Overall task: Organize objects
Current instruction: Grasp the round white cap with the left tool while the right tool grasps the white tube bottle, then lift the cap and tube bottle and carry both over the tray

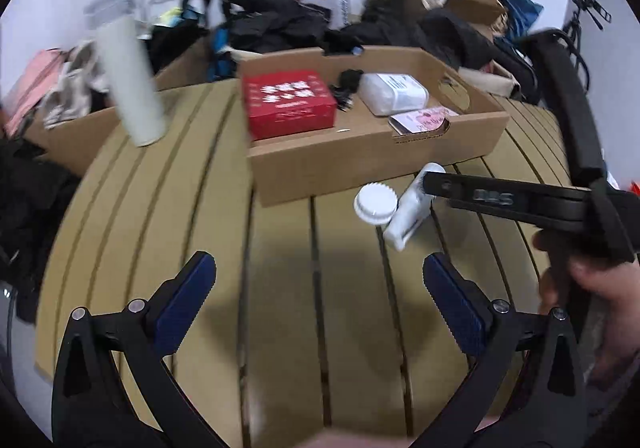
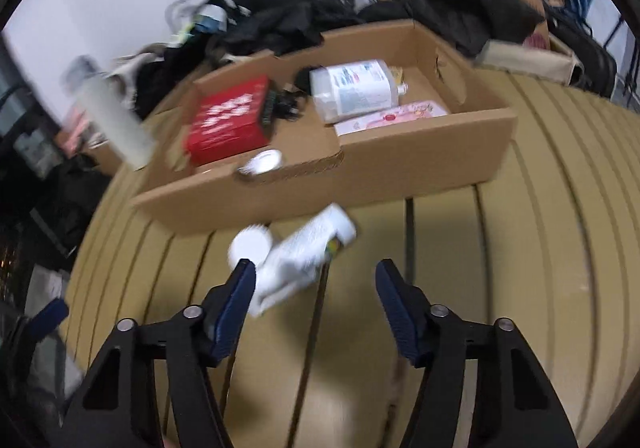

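A white tube (image 1: 408, 209) (image 2: 300, 256) lies on the slatted table in front of a cardboard tray (image 1: 360, 167) (image 2: 400, 163). A round white lid (image 1: 375, 203) (image 2: 250, 244) lies beside it on the left. The tray holds a red box (image 1: 290, 103) (image 2: 230, 123), a white packet (image 1: 392, 92) (image 2: 352, 87), a pink item (image 1: 424, 119) (image 2: 392, 115) and a black cable (image 1: 346, 85). My left gripper (image 1: 320, 288) is open and empty, short of the lid. My right gripper (image 2: 316, 288) is open, its left finger next to the tube; it enters the left wrist view from the right (image 1: 500, 197).
A tall white bottle (image 1: 132, 79) (image 2: 112, 119) stands on the table's left side. A small white cap (image 2: 262, 163) lies in the tray's front notch. Dark clothes, bags and boxes (image 1: 280, 19) are piled behind the table. A second cardboard box (image 1: 72, 135) sits far left.
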### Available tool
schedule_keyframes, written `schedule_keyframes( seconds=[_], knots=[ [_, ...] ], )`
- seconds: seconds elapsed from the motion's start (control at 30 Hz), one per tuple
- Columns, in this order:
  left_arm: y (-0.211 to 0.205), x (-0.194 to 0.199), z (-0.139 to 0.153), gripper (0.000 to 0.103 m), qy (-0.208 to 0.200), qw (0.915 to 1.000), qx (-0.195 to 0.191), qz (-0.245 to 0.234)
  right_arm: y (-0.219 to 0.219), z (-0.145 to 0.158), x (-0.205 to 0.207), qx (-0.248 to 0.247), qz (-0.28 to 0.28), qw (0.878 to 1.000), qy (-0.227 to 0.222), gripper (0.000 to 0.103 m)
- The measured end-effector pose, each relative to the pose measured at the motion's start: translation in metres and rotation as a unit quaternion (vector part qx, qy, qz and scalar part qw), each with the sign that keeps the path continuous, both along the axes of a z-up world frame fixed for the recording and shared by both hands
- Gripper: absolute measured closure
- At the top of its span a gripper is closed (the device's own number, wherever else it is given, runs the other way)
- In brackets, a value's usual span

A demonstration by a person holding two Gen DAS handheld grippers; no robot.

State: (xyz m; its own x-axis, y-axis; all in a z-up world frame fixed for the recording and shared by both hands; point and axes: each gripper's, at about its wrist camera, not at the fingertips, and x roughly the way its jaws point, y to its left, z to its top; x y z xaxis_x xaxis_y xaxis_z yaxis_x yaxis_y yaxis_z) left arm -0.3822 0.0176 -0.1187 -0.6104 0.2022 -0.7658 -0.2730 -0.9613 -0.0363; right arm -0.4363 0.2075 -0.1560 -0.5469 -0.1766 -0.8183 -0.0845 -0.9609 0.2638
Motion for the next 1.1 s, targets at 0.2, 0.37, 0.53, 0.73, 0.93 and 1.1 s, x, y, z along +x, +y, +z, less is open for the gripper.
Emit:
schedule_keyframes(
  seconds=[0.2, 0.37, 0.53, 0.73, 0.93, 1.1],
  knots=[
    [0.027, -0.040, -0.022, 0.003, -0.031, 0.9988, 0.008, -0.036, -0.003, -0.021, -0.014, 0.014, 0.022, 1.000, 0.008, 0.071],
    [0.047, -0.060, -0.040, 0.013, -0.050, 0.9979, 0.003, -0.041, 0.039, -0.014, 0.002, 0.061, 0.057, 0.996, 0.011, 0.073],
    [0.062, -0.078, -0.053, 0.060, -0.058, 0.9977, -0.020, -0.027, 0.069, -0.014, 0.021, 0.076, 0.060, 0.995, 0.006, 0.073],
    [0.062, -0.073, -0.052, 0.067, -0.073, 0.9969, -0.017, -0.022, 0.076, -0.015, 0.024, 0.062, 0.059, 0.996, 0.008, 0.073],
    [0.028, -0.013, 0.009, 0.067, -0.047, 0.9982, 0.038, 0.005, 0.065, 0.016, 0.060, 0.036, 0.074, 0.996, 0.028, 0.073],
    [-0.008, 0.080, 0.075, 0.067, -0.003, 0.9974, 0.068, 0.023, 0.051, 0.069, 0.143, 0.047, 0.113, 0.990, 0.072, 0.073]
  ],
)
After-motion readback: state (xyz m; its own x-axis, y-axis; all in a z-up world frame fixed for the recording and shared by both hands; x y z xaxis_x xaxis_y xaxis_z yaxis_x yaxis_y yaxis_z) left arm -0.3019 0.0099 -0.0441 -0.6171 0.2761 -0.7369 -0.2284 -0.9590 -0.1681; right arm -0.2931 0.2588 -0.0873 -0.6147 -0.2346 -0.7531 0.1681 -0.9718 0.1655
